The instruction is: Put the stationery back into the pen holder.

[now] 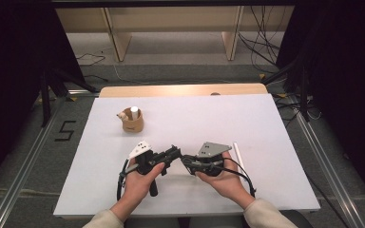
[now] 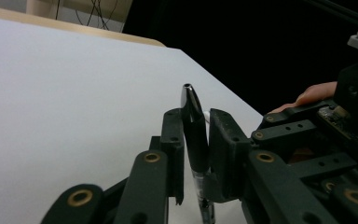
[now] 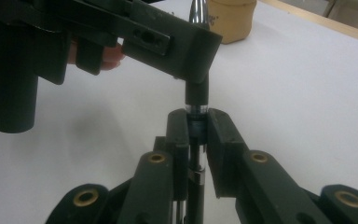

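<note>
White table top (image 1: 266,123) at frame centre, left gripper (image 1: 177,153) and right gripper (image 1: 186,160) both clamped on one black pen (image 2: 195,135), tan cup (image 1: 133,122) upper left.

A white table (image 1: 266,118) carries the things, its top pale wood along the far edge. A small tan holder (image 1: 133,122) stands on it, with a white stick upright inside. A thin white rod (image 1: 238,153) lies flat, well apart from the holder, toward the near right.
</note>
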The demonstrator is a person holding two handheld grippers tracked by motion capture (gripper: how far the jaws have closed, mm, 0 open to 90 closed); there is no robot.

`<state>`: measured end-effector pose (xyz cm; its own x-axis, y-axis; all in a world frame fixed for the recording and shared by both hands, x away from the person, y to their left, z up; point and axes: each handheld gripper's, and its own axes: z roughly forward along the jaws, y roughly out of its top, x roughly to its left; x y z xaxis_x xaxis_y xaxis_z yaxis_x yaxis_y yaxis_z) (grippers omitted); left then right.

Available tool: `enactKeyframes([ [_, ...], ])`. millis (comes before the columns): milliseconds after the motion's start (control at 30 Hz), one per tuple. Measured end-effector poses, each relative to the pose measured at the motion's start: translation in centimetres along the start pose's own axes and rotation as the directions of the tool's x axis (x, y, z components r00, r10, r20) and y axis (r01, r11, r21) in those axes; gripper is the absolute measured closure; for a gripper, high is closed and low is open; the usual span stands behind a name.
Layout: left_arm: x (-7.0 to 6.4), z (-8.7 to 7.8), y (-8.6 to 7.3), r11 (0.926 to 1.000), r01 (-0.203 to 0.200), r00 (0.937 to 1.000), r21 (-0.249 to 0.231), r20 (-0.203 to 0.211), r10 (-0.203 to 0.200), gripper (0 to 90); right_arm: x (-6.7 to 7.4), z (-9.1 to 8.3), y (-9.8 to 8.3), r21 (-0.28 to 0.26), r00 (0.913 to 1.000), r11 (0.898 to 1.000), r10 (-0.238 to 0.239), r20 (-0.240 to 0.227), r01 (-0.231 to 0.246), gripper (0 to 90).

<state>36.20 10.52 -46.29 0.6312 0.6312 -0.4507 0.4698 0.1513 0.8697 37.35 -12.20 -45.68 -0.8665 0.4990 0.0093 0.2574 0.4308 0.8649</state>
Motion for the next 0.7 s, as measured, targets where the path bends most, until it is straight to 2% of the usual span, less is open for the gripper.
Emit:
enactKeyframes([
  [233,-0.4,-0.2,0.3,0.9988,-0.047,0.9989,-0.01,-0.002,0.047,80.0,0.1,0.1,0.0,-0.024,1.0,1.0,0.003,-0.001,-0.003,78.8],
  [433,0.0,-0.6,0.7,0.9974,-0.065,0.9977,-0.031,-0.024,0.064,80.1,-0.2,0.1,-0.2,-0.023,0.9996,0.999,0.027,0.002,-0.027,66.7],
  [700,0.3,-1.2,1.5,0.9952,-0.081,0.9957,-0.055,-0.049,0.078,80.1,-0.5,0.0,-0.6,-0.027,0.9987,0.998,0.049,0.015,-0.048,56.9],
])
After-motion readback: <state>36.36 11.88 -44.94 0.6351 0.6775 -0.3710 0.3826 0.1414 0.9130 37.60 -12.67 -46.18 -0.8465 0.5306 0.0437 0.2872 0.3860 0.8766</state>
